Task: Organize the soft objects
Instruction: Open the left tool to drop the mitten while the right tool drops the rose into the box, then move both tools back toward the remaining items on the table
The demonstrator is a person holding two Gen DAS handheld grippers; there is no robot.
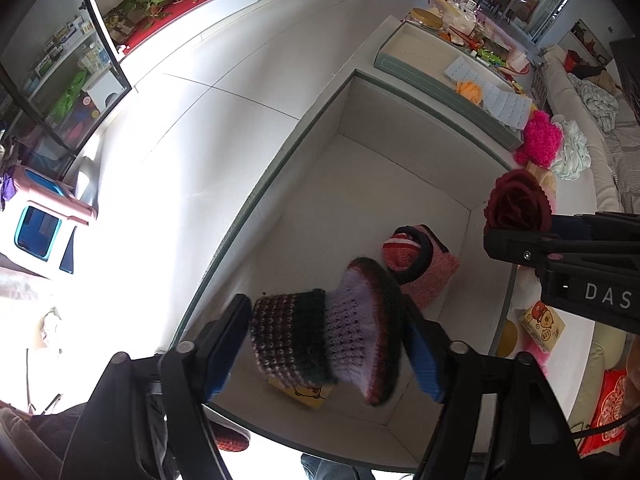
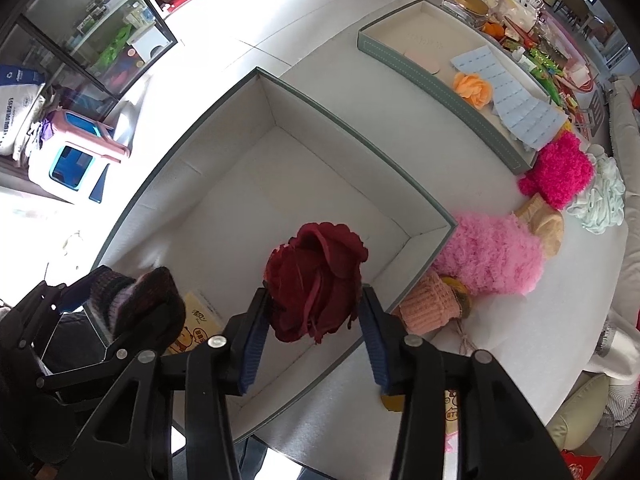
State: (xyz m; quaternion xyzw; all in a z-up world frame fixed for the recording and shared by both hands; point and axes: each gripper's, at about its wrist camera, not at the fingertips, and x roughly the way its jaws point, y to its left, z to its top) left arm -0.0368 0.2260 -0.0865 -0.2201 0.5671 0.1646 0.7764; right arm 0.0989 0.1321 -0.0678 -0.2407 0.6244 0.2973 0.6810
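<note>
Hovering over box [image 2: 440,216]: left tool [image 1: 328,344] apart around knit hat [image 1: 328,340]; right tool [image 2: 316,332] apart around rose [image 2: 316,280].

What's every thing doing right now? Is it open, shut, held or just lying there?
Left gripper, jaws open around the knitted sock.
Knitted sock, blurred, between the left jaws, over the big box.
Right gripper, jaws open around the red rose.
Red rose, between the right jaws.
Big box, open, no lid on.
Jar, lid on.
</note>
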